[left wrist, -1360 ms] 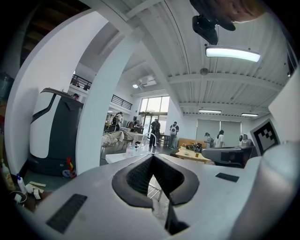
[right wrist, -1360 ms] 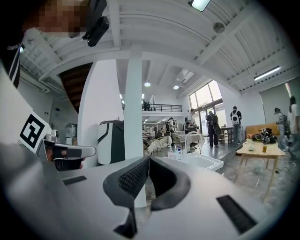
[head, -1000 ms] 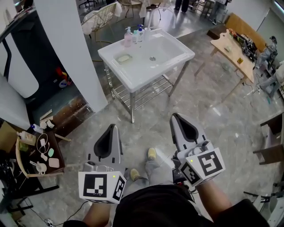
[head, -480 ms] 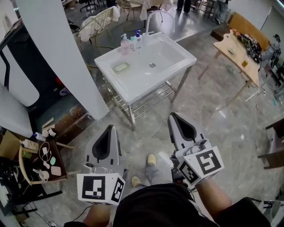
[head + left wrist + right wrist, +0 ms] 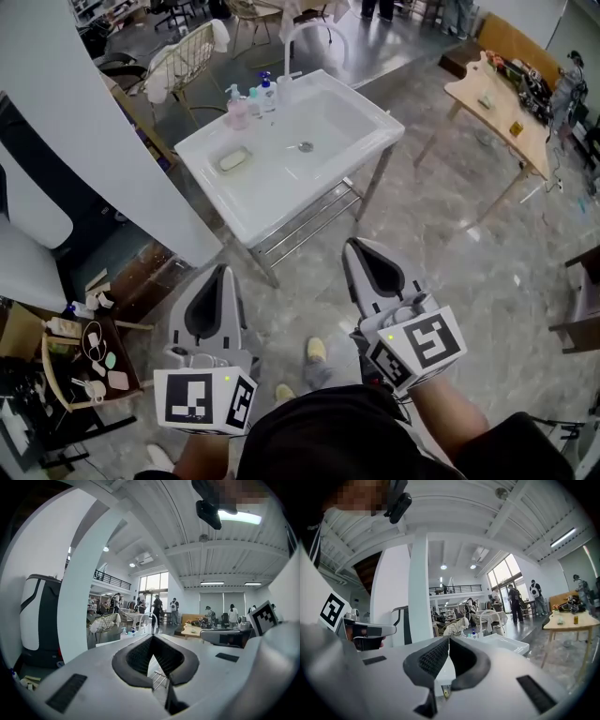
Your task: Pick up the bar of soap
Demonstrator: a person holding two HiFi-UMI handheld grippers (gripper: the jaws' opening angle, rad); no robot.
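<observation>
The pale bar of soap [image 5: 232, 159] lies in a dish on the left ledge of a white sink [image 5: 361, 141] that stands on a metal frame, far ahead of both grippers. Soap bottles [image 5: 238, 111] and a tall faucet [image 5: 309, 33] stand at the sink's back edge. My left gripper [image 5: 221, 269] [image 5: 152, 637] is shut and empty, held low over the floor and pointing at the sink. My right gripper [image 5: 353, 244] [image 5: 448, 638] is beside it, its jaws also together with nothing in them. The sink's basin [image 5: 501, 644] shows beyond the right jaws.
A white pillar [image 5: 84, 141] rises left of the sink. A wire rack [image 5: 300, 211] sits under the basin. A wooden table [image 5: 497, 98] stands at right, a low stand with small items [image 5: 94, 352] at lower left, a wire chair [image 5: 192, 52] behind. The person's shoes [image 5: 317, 350] are on marble floor.
The sink and soap have slid lower and leftward in the head view and look a little nearer. Both grippers keep their pose, jaws together.
</observation>
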